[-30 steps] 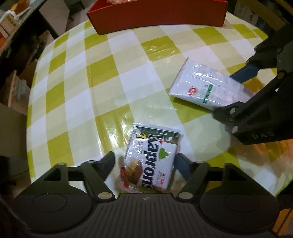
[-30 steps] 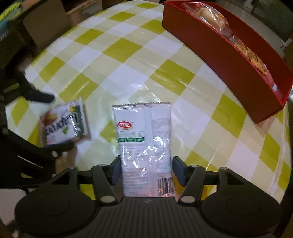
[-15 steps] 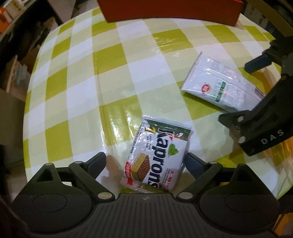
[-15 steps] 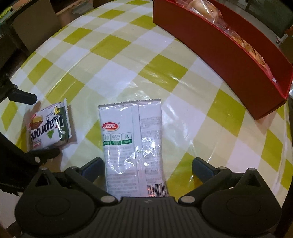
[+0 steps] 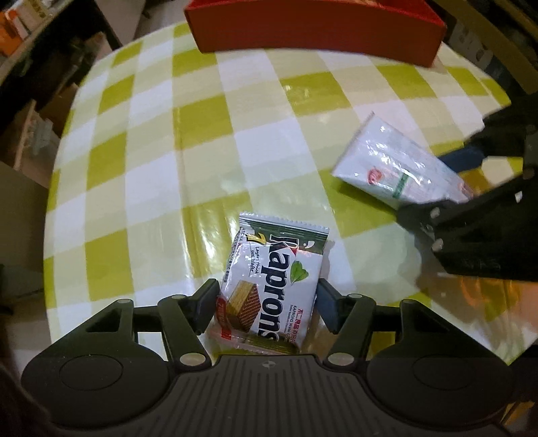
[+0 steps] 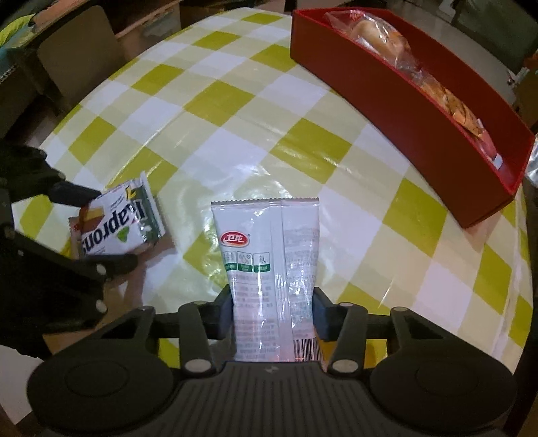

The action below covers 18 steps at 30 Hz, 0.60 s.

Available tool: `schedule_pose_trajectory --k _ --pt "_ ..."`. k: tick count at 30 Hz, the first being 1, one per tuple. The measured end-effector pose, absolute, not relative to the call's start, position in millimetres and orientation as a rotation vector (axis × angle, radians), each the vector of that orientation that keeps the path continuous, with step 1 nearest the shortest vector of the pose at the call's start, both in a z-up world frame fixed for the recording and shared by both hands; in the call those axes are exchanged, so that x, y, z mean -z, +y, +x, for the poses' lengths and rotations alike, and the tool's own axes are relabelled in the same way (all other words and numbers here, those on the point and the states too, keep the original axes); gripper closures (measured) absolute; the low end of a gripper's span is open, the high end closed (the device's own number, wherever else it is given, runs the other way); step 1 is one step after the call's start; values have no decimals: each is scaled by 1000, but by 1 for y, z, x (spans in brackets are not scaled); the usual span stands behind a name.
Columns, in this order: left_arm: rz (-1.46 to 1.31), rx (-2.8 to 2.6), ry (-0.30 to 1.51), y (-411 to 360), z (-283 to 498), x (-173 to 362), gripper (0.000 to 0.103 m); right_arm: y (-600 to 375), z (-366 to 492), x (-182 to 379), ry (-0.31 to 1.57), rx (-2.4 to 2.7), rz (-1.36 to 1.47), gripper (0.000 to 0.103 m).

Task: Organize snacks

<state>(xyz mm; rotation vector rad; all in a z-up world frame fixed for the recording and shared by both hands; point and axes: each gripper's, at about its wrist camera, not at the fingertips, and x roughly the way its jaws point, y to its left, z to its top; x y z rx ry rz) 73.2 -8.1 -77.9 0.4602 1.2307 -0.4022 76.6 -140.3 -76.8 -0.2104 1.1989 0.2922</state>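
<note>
A green-and-white Kaprons wafer pack (image 5: pixel 275 279) lies on the yellow-checked tablecloth (image 5: pixel 201 134). My left gripper (image 5: pixel 267 302) straddles it, its jaws closing with both pads against the pack's sides. From the right wrist view, the left gripper (image 6: pixel 97 228) pinches the tilted wafer pack (image 6: pixel 117 225). A long white snack packet (image 6: pixel 269 262) sits between the fingers of my right gripper (image 6: pixel 274 311), whose jaws are closing with pads on its edges. The left wrist view shows the right gripper (image 5: pixel 444 188) and the white packet (image 5: pixel 393 164) at the right.
A long red box (image 6: pixel 403 111) stands at the table's far side with clear-bagged snacks (image 6: pixel 386 37) inside; the left wrist view shows the red box (image 5: pixel 316 30) at top. A chair back (image 6: pixel 77 50) and dark shelves (image 5: pixel 20 33) flank the round table's edge.
Half a second ago both grippers stood spread wide around their packets. Both have since closed in on them. The wafer pack now sits tilted between the left fingers.
</note>
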Motion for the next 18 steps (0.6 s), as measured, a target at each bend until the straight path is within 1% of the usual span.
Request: schedule_pose_trajectory --k 9,18 --pt "384 375 1204 -11 85 63 34 -138 72 41 1039 -205 -287 47" --pt "344 356 1159 -19 95 50 34 -144 76 34 1011 -153 -307 47"
